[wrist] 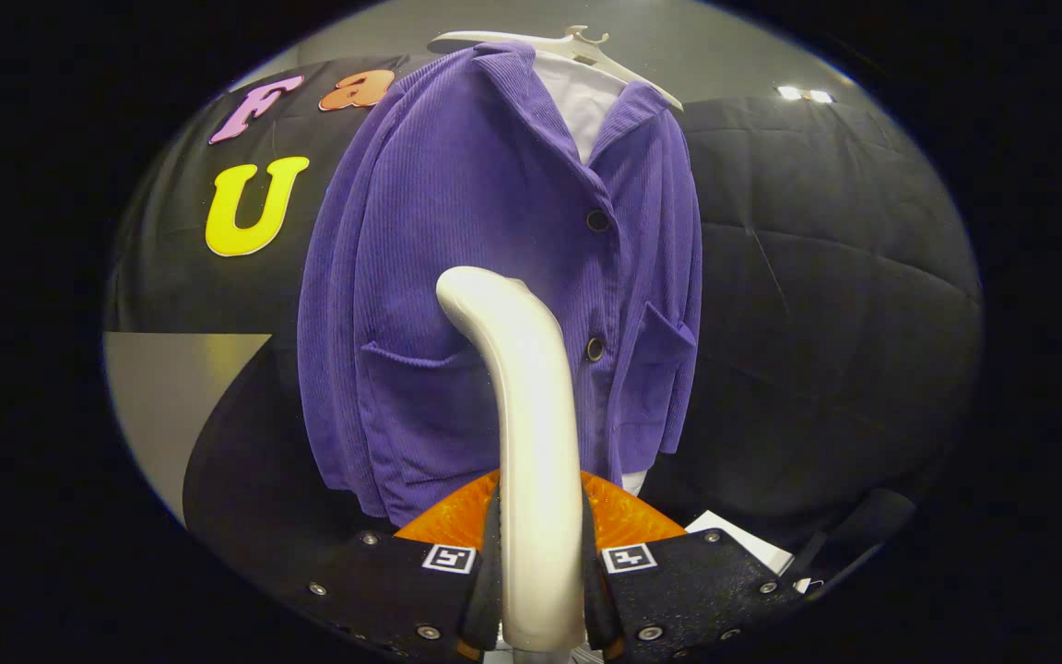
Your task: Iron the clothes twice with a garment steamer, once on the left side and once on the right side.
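The gripper (540, 572) clamps the smooth, rigid white garment steamer handle (531, 443) between both fingers. Its head meets a soft purple corduroy jacket (457, 277) hanging limp, likely to sway under pressure.

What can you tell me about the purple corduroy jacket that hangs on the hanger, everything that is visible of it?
The purple ribbed corduroy jacket hangs upright on a white plastic hanger before the black cloth wall. It has a folded collar, two dark round buttons down the closed front, and a patch pocket low on each side. Its sleeves hang loosely. A white garment shows inside the collar. The glossy white garment steamer, gripped between both fingers of the gripper, points its head at the jacket's middle; whether they touch is unclear.
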Tool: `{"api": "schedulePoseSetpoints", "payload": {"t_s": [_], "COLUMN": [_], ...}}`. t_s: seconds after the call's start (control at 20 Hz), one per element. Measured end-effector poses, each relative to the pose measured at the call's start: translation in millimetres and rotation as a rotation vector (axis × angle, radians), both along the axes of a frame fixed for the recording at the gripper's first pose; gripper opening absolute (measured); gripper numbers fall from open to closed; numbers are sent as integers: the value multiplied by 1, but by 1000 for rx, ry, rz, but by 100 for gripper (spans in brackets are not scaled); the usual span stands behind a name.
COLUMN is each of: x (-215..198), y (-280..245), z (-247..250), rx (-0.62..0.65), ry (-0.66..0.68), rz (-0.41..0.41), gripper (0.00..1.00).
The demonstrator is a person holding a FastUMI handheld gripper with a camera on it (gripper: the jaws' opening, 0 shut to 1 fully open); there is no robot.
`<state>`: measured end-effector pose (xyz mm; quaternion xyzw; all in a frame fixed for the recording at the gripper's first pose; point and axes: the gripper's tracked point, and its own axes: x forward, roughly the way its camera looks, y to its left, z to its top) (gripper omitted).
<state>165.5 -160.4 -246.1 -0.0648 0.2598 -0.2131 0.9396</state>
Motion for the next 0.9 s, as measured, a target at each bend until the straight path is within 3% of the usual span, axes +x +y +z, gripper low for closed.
{"api": "schedulePoseSetpoints", "payload": {"t_s": [0.6, 0.9], "x": [-48, -67], "y": [8, 3], "z": [-86, -91], "rx": [32, 88], "ry": [166, 216], "rz": [-79, -86], "gripper": [35, 35]}}
